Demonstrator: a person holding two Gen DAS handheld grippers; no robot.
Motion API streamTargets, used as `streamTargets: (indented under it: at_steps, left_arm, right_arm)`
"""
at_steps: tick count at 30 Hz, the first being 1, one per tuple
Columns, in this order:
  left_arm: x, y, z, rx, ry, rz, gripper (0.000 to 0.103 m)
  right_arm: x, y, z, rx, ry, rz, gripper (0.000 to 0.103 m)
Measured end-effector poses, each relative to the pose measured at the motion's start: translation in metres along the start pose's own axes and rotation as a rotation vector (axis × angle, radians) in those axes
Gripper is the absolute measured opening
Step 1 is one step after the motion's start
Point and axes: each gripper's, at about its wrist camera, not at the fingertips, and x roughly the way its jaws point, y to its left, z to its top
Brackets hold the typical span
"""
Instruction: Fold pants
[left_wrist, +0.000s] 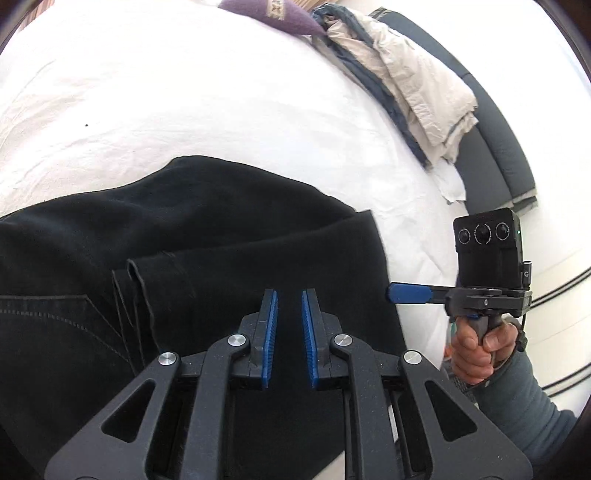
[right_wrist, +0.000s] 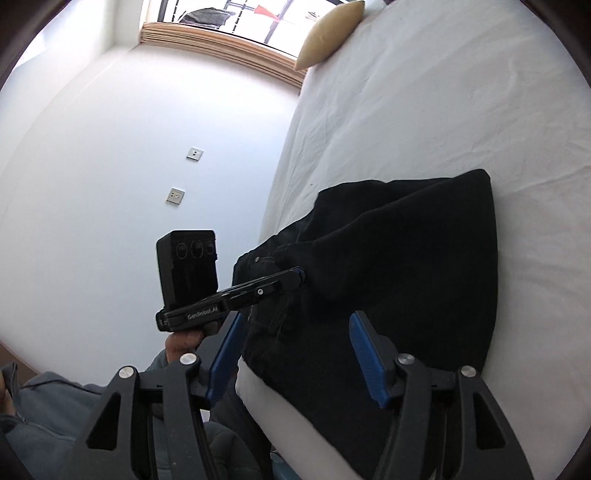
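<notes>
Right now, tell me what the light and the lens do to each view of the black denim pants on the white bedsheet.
Left wrist view: the white bedsheet is blown out, its creases faint; the black denim pants read nearly featureless, stitching showing only at the left edge. Right wrist view: daylight from the window washes out the wall, the pants are a dark mass, and fisheye bends the bed edge.

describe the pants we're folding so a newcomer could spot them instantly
Start at the big white bed. Near its front edge lie the black pants, partly folded, pale stitching showing. The other clothes, heaped at the far right edge, are beige and blue; only the pants are black.
</notes>
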Motion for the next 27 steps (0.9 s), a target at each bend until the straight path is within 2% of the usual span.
streamTargets:
  at_steps: [2, 4, 7, 11, 12, 14, 16, 18, 20, 21, 22, 23, 24, 26, 27]
  left_arm:
    - [0.01, 0.014, 0.009, -0.03, 0.005, 0.016, 0.013]
    - [0.012, 0.027, 0.012, -0.068, -0.004, -0.007, 0.013]
    - [0.006, 0.041, 0.007, -0.093, -0.03, -0.036, 0.013]
    - [-0.016, 0.054, -0.01, -0.127, -0.073, -0.036, 0.013]
    - [-0.02, 0.051, -0.011, -0.128, -0.086, -0.024, 0.013]
    - [-0.037, 0.053, -0.017, -0.12, -0.107, -0.01, 0.013]
    - [-0.061, 0.058, -0.031, -0.096, -0.109, 0.01, 0.013]
    - [-0.055, 0.049, -0.036, -0.074, -0.091, 0.064, 0.013]
    - [-0.051, 0.047, -0.039, -0.08, -0.083, 0.068, 0.013]
    - [-0.049, 0.046, -0.04, -0.09, -0.077, 0.066, 0.013]
    - [-0.048, 0.047, -0.042, -0.094, -0.071, 0.063, 0.013]
    - [-0.047, 0.047, -0.04, -0.094, -0.07, 0.061, 0.013]
    - [-0.047, 0.049, -0.041, -0.092, -0.069, 0.06, 0.013]
    - [-0.046, 0.05, -0.04, -0.091, -0.068, 0.064, 0.013]
    - [-0.046, 0.05, -0.04, -0.091, -0.07, 0.067, 0.013]
  right_arm:
    - [0.023, -0.024, 0.021, 0.07, 0.025, -0.071, 0.06]
    - [0.027, -0.043, 0.033, 0.135, -0.013, -0.044, 0.048]
    - [0.013, -0.054, 0.037, 0.191, -0.145, 0.022, 0.048]
    - [-0.017, -0.061, 0.026, 0.275, -0.301, -0.015, 0.05]
    - [-0.02, -0.052, 0.022, 0.243, -0.308, -0.015, 0.056]
    - [-0.001, -0.023, 0.022, 0.165, -0.242, 0.056, 0.058]
    - [0.025, 0.001, 0.019, 0.091, -0.137, 0.081, 0.068]
    - [0.058, 0.014, 0.019, 0.045, -0.049, 0.036, 0.071]
    - [0.078, 0.002, 0.024, 0.081, -0.015, -0.027, 0.066]
    - [0.078, -0.008, 0.028, 0.123, -0.035, -0.024, 0.052]
    - [0.07, -0.019, 0.032, 0.178, -0.075, -0.013, 0.042]
    - [0.058, -0.029, 0.035, 0.24, -0.137, -0.016, 0.041]
    - [0.043, -0.034, 0.036, 0.286, -0.209, -0.028, 0.043]
    - [0.016, -0.028, 0.033, 0.304, -0.308, -0.094, 0.056]
    - [0.005, -0.021, 0.028, 0.284, -0.325, -0.111, 0.068]
